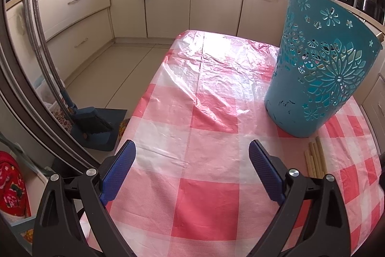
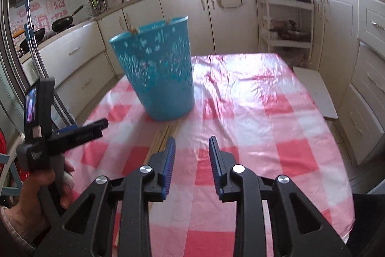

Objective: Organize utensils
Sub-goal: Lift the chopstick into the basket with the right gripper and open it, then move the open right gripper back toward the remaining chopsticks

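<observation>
right gripper (image 2: 192,148) jaws narrowly parted, empty, lower centre; left gripper (image 1: 192,153) jaws wide, empty. chopsticks (image 1: 315,158) on tabletop (image 1: 204,208), lower right, touching blue basket (image 1: 320,69) base. risk: pinch scatters sticks or nudges light basket over.

Your left gripper (image 1: 192,148) is hovering with its blue-padded fingers (image 1: 120,170) spread wide and nothing between them. Your right gripper (image 2: 191,143) is pointing forward with its jaws parted by a narrower gap, also gripping nothing. In the right wrist view, your left hand (image 2: 36,187) is wrapping around the left gripper's handle at the lower left, its fingers curling around the grip
</observation>
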`<state>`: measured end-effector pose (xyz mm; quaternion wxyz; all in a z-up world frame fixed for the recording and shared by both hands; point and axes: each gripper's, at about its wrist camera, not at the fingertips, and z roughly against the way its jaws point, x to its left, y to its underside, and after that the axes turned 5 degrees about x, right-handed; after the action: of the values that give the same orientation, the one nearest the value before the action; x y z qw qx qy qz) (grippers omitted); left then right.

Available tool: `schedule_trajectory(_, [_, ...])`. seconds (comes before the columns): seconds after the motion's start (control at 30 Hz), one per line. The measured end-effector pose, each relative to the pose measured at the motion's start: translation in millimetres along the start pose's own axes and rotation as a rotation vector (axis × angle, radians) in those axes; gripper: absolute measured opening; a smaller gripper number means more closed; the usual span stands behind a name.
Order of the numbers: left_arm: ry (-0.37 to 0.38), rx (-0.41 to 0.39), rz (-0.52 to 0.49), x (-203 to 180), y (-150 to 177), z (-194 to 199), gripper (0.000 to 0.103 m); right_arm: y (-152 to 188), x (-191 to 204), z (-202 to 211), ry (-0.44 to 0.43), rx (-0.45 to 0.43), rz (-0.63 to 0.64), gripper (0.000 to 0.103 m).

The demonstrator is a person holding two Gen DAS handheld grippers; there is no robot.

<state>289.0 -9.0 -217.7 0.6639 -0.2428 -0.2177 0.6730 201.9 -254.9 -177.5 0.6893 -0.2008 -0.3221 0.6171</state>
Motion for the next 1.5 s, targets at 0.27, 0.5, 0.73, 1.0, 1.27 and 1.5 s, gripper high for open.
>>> schedule_trajectory(0.27, [0.006, 0.009, 0.018, 2.8, 0.3, -2.3, 0.091, 15.7, 18.3, -28.4, -0.029, 0.113, 0.067, 0.029])
schedule_trajectory(0.5, [0.001, 0.011, 0.011, -0.1, 0.1, -2.6, 0.091, 23.0, 15.8, -39.1, -0.038, 0.156, 0.058, 0.029])
schedule_trajectory(0.73, [0.001, 0.011, 0.009, 0.3, 0.2, -1.9, 0.091, 13.6, 24.5, -57.4, -0.024, 0.166, 0.068, 0.029])
schedule_trajectory(1.0, [0.002, 0.01, 0.003, -0.3, 0.2, -1.5, 0.091, -15.0, 25.0, -85.7, 0.018, 0.192, 0.052, 0.026])
schedule_trajectory(1.27, [0.004, 0.01, -0.003, -1.3, 0.6, -1.5, 0.091, -24.5, 23.0, -96.8, 0.044, 0.215, 0.124, 0.015])
schedule_trajectory(1.5, [0.008, 0.0, -0.037, -6.9, 2.5, 3.0, 0.091, -10.2, 1.9, -75.9, 0.02, 0.259, 0.216, 0.011])
